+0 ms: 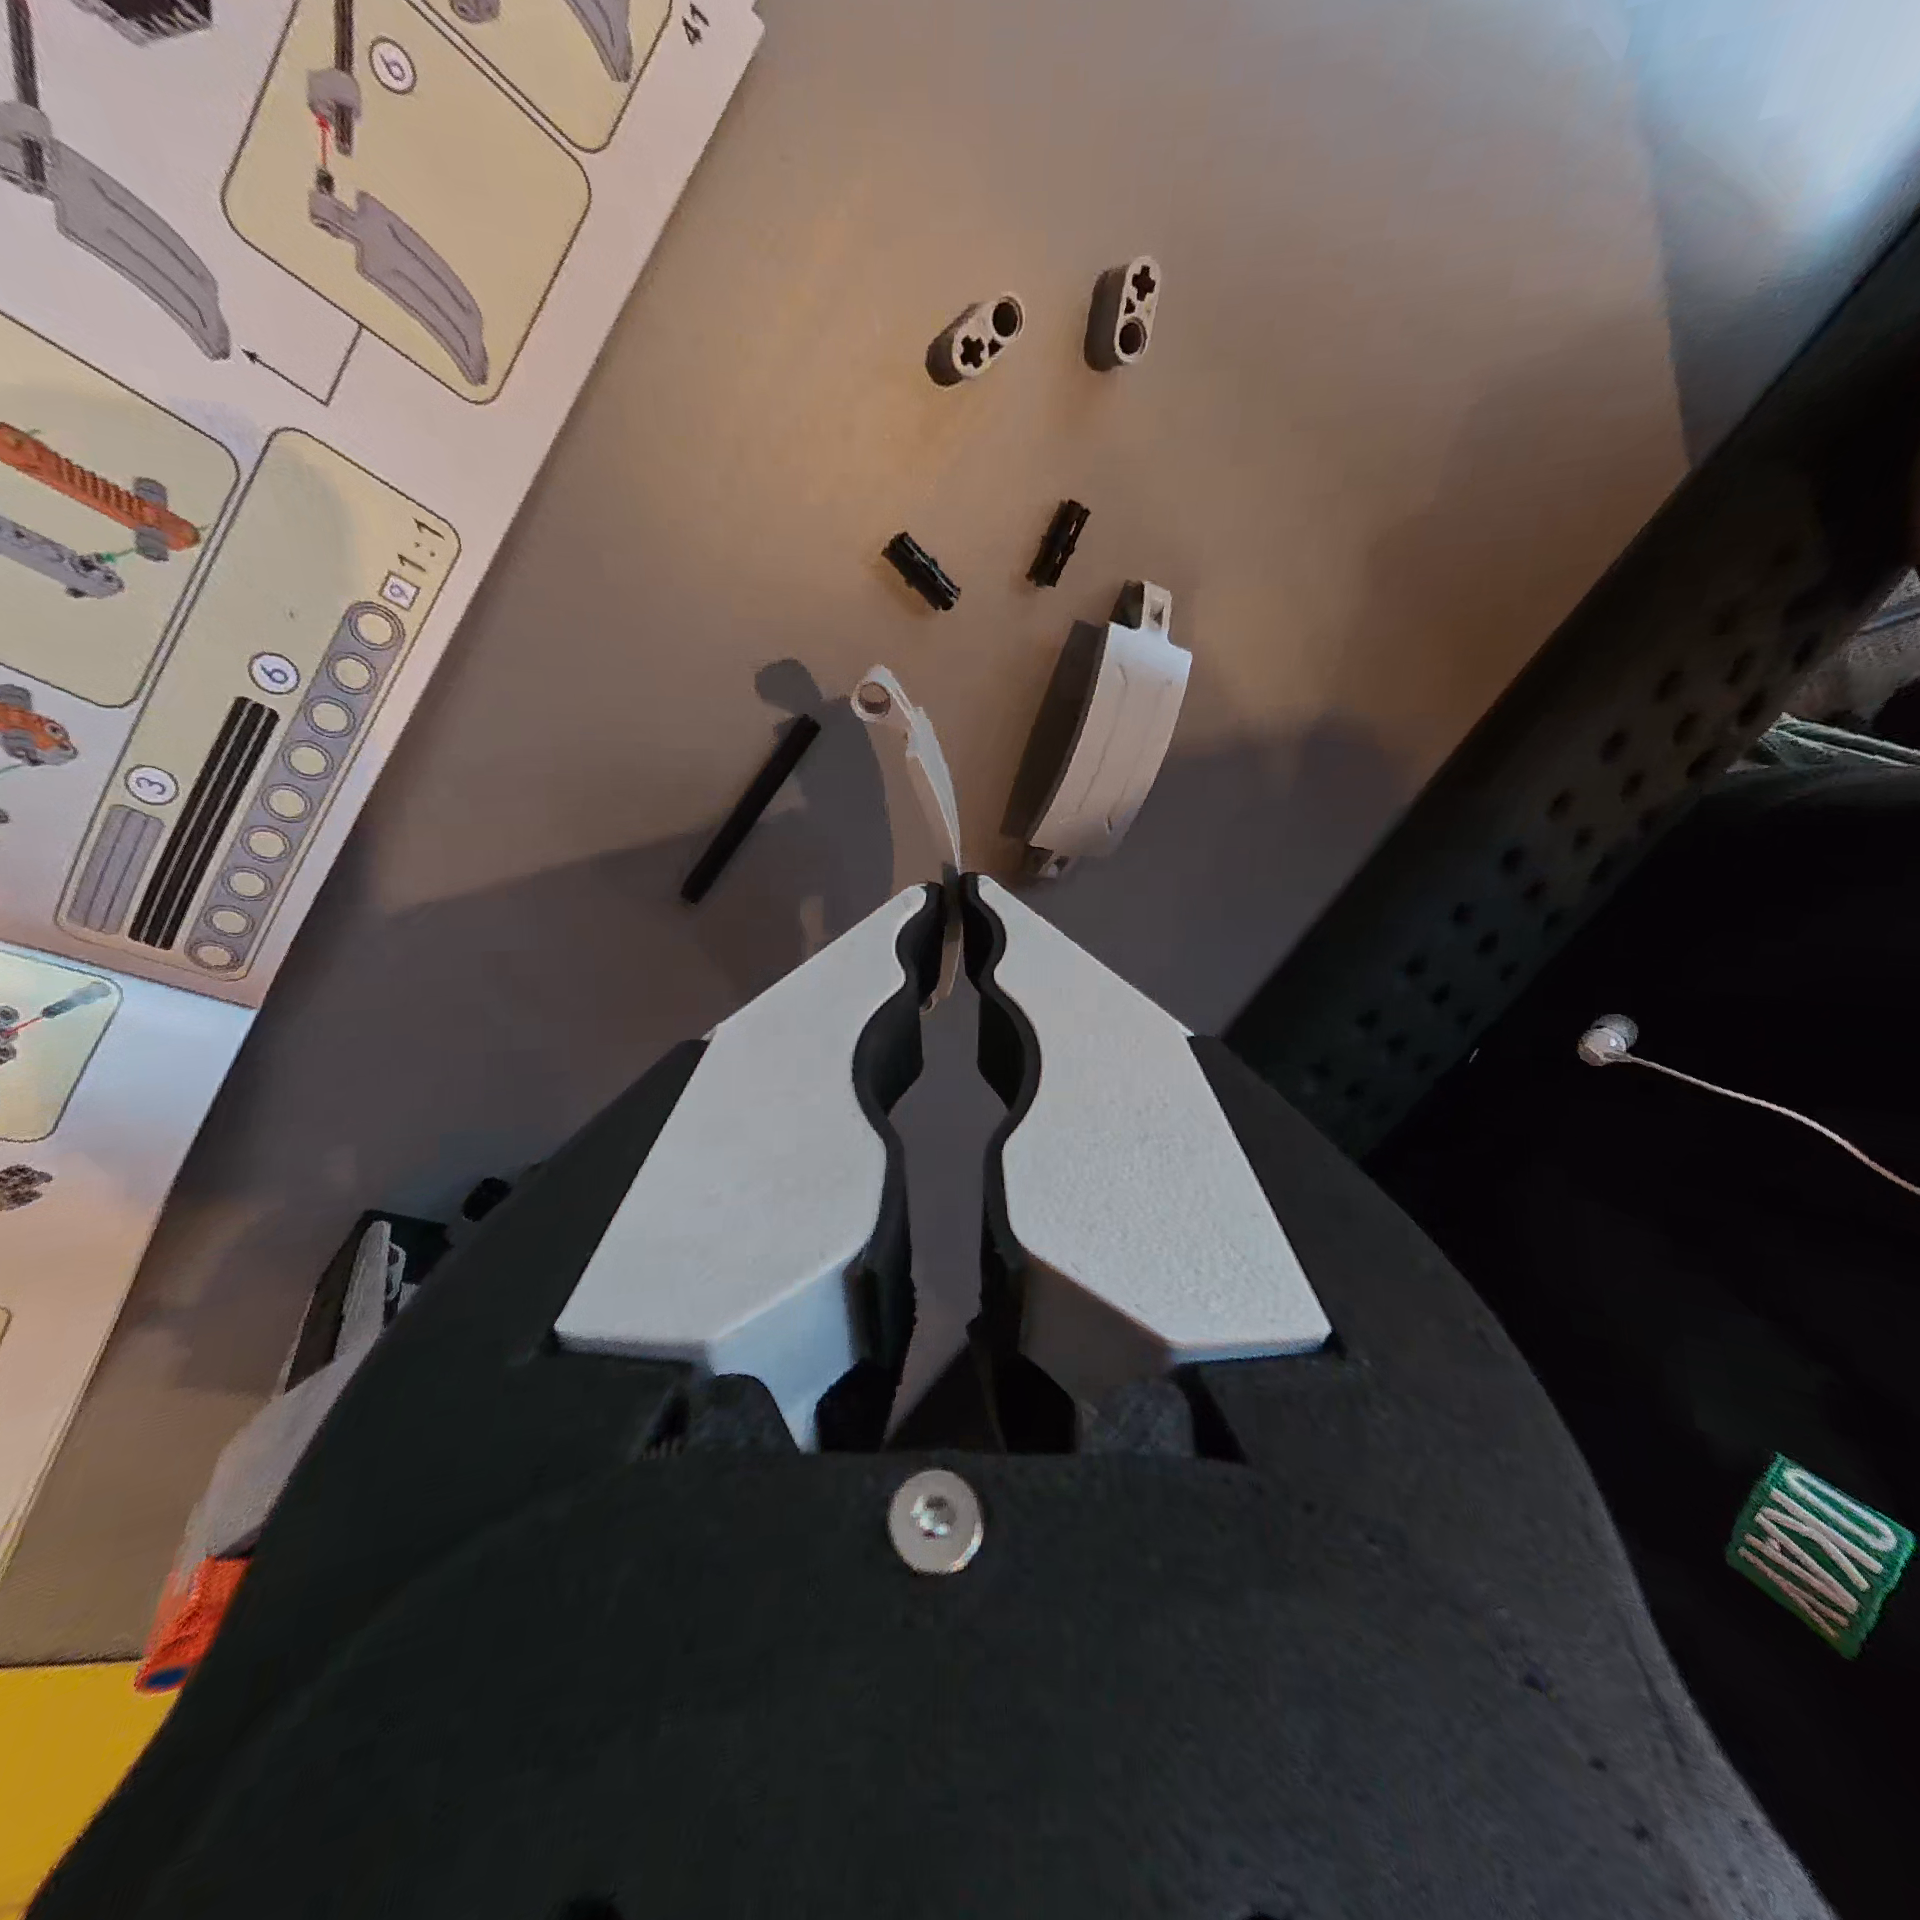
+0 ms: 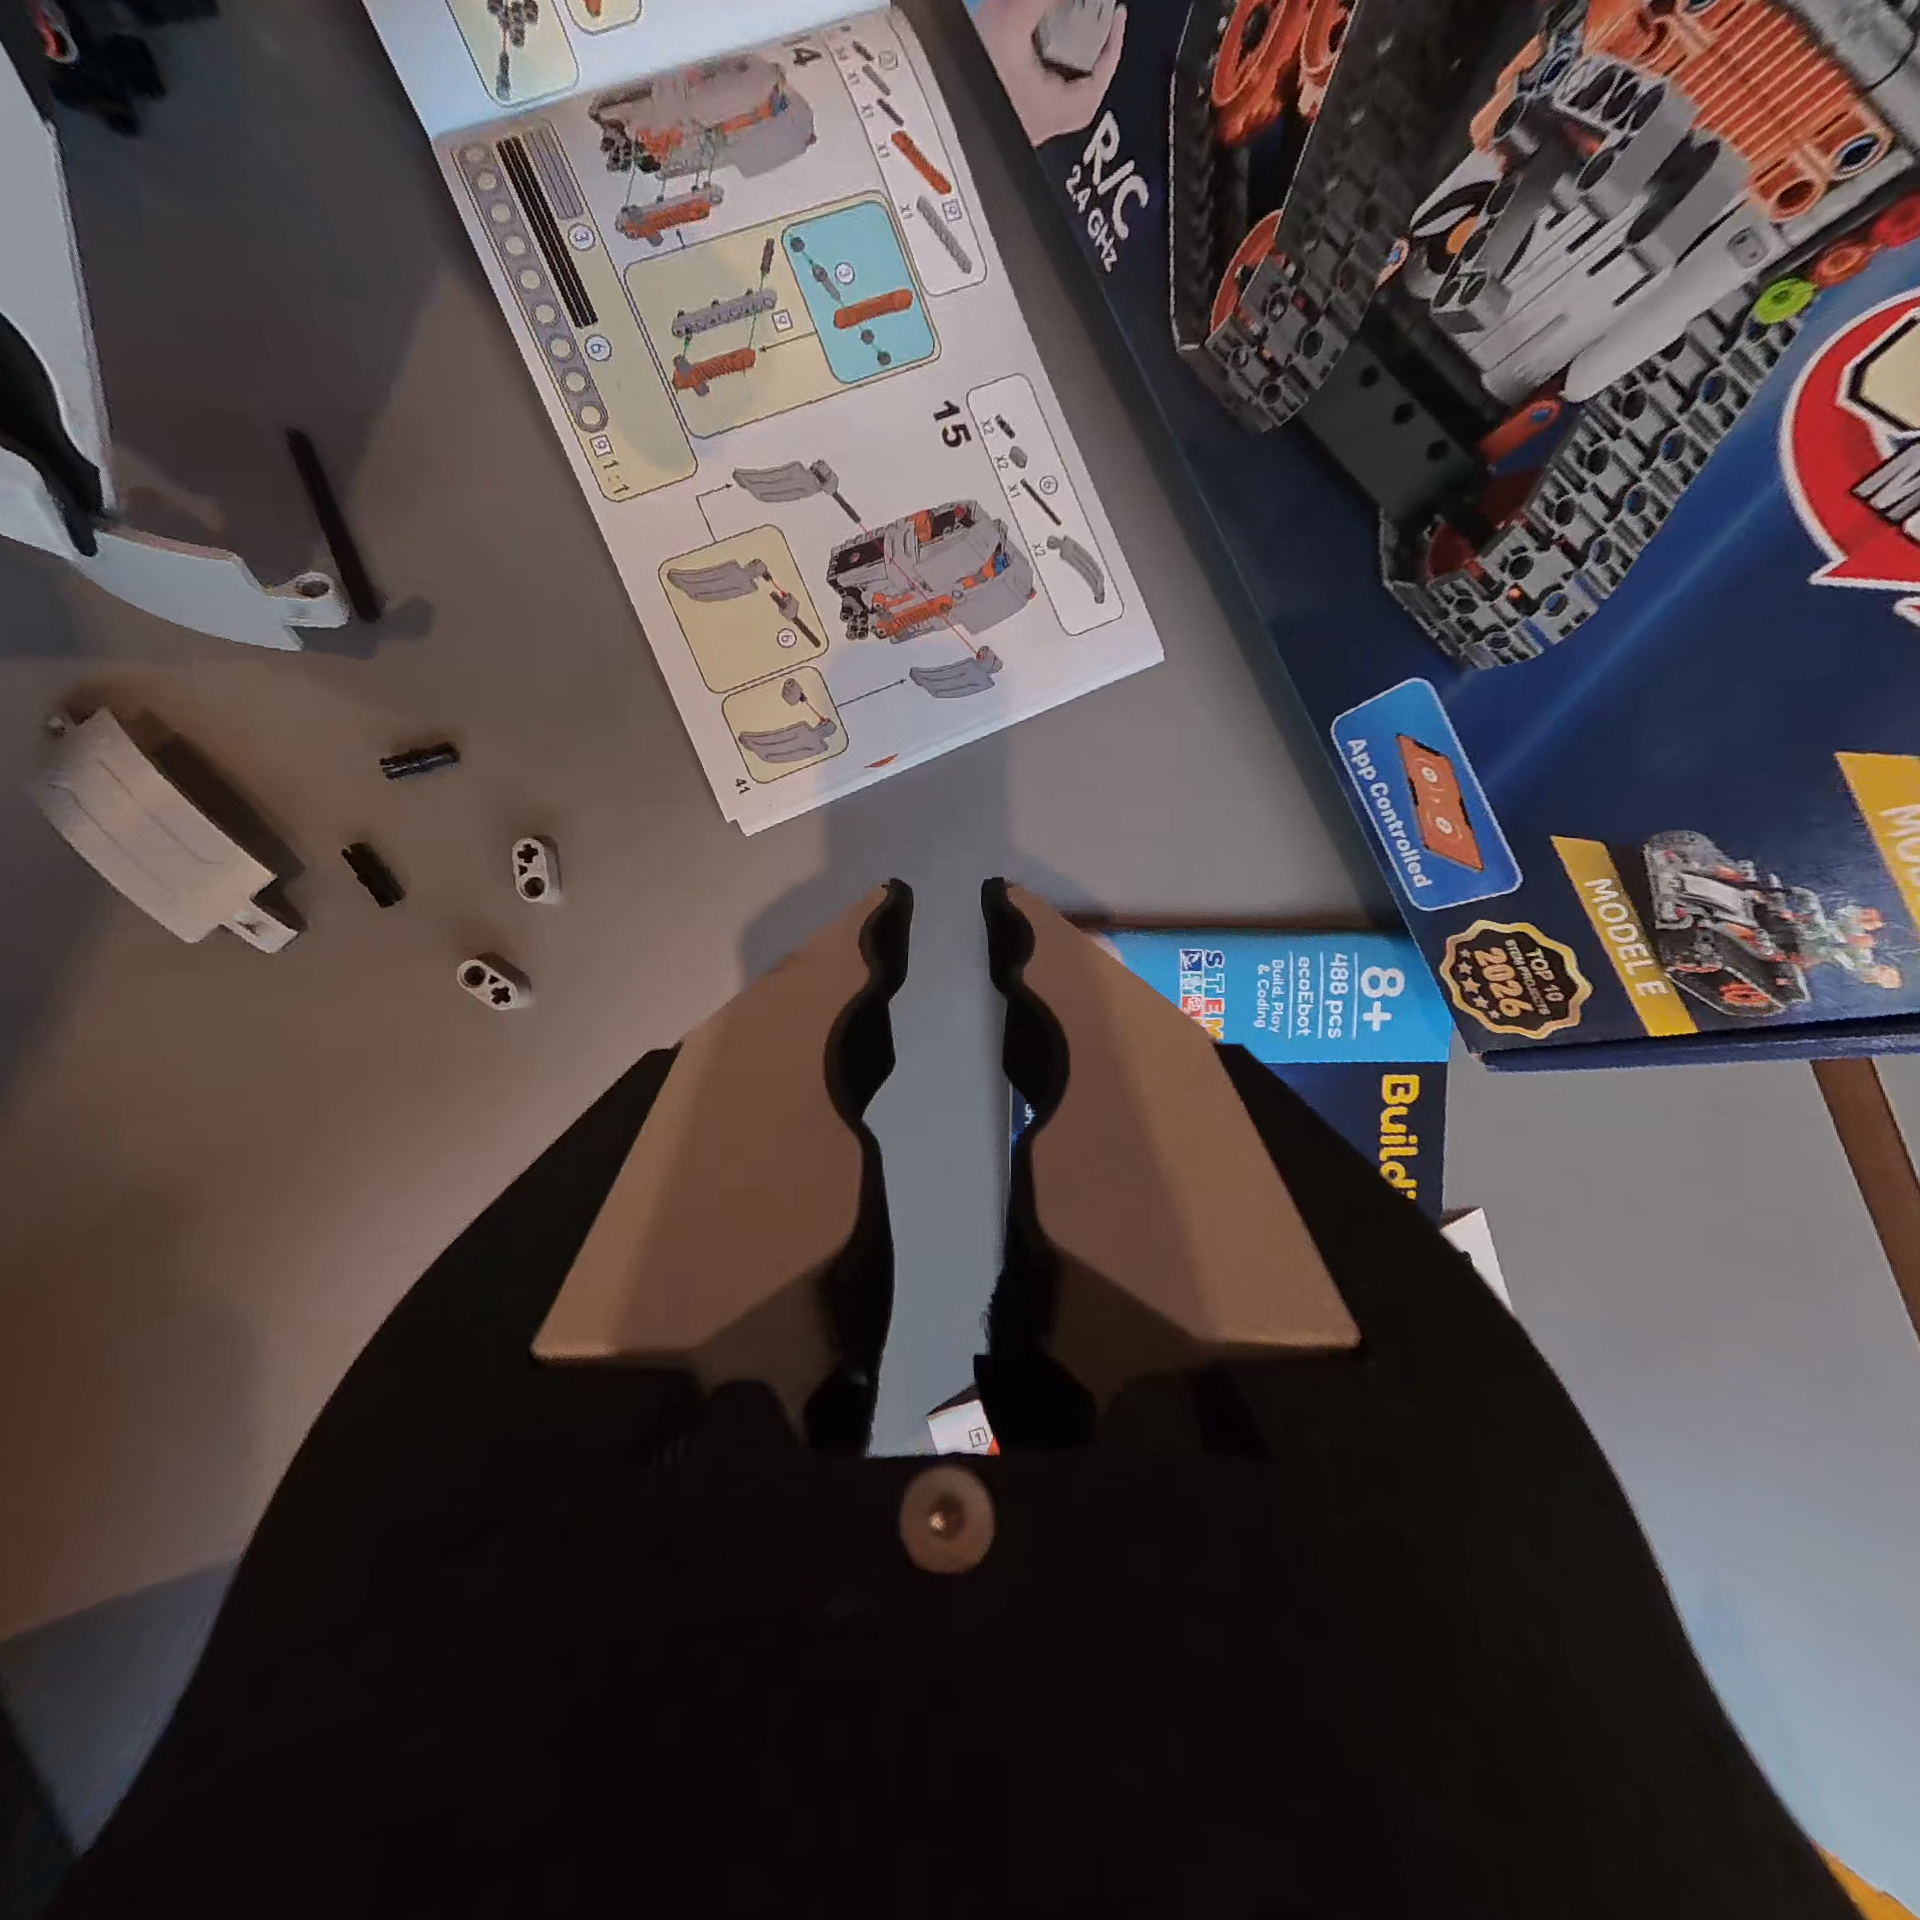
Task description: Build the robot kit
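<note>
While the left gripper pinches the narrow end of a curved light-grey plastic blade piece between its fingertips, the piece's holed end points out over the grey tabletop. A thin black axle rod lies just beside it, and a second curved grey blade piece rests on the other side. Farther off sit two short black pins and two small grey two-hole connectors. An open instruction booklet lies nearby. The right gripper hovers with jaws slightly spread and empty, between that booklet and a blue printed toy box.
</note>
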Available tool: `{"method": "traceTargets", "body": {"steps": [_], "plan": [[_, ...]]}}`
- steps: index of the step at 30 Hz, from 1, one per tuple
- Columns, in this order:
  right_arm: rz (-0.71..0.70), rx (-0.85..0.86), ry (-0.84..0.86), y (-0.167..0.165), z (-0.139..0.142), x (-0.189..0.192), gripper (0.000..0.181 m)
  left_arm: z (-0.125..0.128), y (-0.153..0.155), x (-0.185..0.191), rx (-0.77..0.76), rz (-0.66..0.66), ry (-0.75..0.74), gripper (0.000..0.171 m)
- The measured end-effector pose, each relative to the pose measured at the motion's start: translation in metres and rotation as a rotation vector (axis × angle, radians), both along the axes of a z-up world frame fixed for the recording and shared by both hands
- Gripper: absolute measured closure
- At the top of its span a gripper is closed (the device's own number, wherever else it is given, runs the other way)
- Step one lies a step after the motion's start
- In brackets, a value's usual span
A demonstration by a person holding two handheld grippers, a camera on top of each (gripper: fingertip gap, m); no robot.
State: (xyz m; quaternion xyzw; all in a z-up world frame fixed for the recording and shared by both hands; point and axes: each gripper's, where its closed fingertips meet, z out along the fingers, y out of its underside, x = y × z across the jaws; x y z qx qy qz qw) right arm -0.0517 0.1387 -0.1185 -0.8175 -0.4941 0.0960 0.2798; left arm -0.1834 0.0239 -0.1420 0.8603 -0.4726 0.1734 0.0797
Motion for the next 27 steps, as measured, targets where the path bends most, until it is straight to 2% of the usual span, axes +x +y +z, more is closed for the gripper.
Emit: {"method": "traceTargets", "body": {"steps": [27], "plan": [[0.02,-0.076,-0.039,-0.009,-0.015,0.002,0.168,-0.016,-0.012,-0.005,-0.087,-0.024,0.065,0.17]]}}
